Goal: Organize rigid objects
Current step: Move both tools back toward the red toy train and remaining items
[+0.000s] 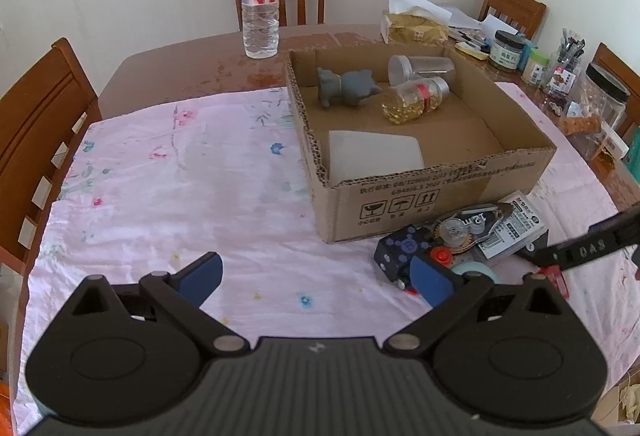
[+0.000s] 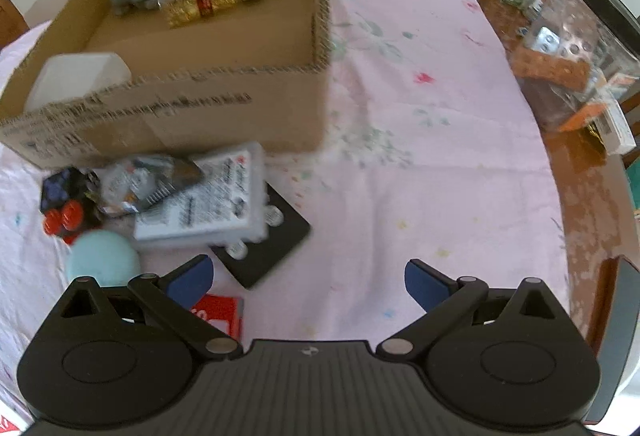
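Both tools, left tool (image 1: 316,278) and right tool (image 2: 309,278), hang released above the pink cloth (image 2: 420,176). Small objects, including a plastic case (image 2: 208,196), lie piled just beside the cardboard box (image 1: 440,188) on the tabletop (image 1: 180,68).

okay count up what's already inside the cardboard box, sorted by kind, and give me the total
Clear containers lying on their side: 2, a jar of gold pieces and an empty jar
Grey animal figures: 1
White blocks: 1
Total inside the cardboard box: 4
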The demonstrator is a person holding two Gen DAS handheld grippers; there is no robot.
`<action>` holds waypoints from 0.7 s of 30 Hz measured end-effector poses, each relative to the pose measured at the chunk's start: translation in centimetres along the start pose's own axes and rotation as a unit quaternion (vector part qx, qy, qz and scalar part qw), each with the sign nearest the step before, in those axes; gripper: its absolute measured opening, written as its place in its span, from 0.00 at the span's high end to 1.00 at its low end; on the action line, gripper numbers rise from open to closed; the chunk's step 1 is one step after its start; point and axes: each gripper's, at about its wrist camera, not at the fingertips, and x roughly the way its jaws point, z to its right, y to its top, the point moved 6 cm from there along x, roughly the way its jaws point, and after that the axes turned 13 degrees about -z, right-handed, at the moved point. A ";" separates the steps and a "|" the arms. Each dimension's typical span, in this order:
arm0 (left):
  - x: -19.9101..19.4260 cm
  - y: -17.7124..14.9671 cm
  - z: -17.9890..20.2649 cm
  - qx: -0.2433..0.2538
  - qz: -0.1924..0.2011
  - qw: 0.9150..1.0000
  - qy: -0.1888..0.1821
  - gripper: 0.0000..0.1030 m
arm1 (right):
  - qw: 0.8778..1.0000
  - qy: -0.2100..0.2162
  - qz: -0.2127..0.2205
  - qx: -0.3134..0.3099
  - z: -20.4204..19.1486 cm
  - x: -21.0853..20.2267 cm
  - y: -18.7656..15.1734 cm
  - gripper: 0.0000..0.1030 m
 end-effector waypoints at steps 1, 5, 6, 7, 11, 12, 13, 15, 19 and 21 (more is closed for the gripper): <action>0.1 0.0 0.2 0.000 -0.001 1.000 0.000 0.03 | 1.000 -0.001 -0.004 -0.004 0.3 0.1 -0.4 0.00; 0.7 0.2 1.1 0.004 -0.008 1.000 -0.002 0.03 | 1.000 0.003 -0.014 -0.026 0.6 0.3 -1.5 0.00; 0.9 0.3 1.4 0.006 -0.010 1.000 -0.002 0.03 | 0.999 0.007 -0.012 -0.032 0.5 0.1 -1.7 0.00; 1.0 0.3 1.7 0.009 -0.012 1.000 -0.003 0.03 | 0.999 0.014 -0.005 -0.039 0.4 -0.2 -1.9 0.00; 1.8 0.5 2.7 0.015 -0.023 1.000 -0.005 0.03 | 0.994 0.068 0.023 -0.078 -0.7 -2.1 -2.7 0.00; 2.1 0.5 3.0 0.017 -0.026 0.999 -0.006 0.03 | 0.992 0.082 0.027 -0.092 -1.2 -2.4 -2.9 0.00; 2.3 0.6 3.2 0.019 -0.028 0.999 -0.007 0.03 | 0.989 0.096 0.027 -0.112 -1.9 -2.6 -3.3 0.00; 2.7 0.8 3.7 0.023 -0.033 0.999 -0.008 0.03 | 0.983 0.108 0.027 -0.145 -3.1 -2.7 -4.0 0.00; 3.7 1.1 4.5 0.023 -0.043 0.999 -0.011 0.03 | 0.974 0.096 0.026 -0.203 -5.6 -1.6 -5.2 0.00; 4.2 1.3 4.8 0.025 -0.045 0.999 -0.011 0.03 | 0.973 0.087 0.022 -0.213 -6.1 -0.7 -5.4 0.00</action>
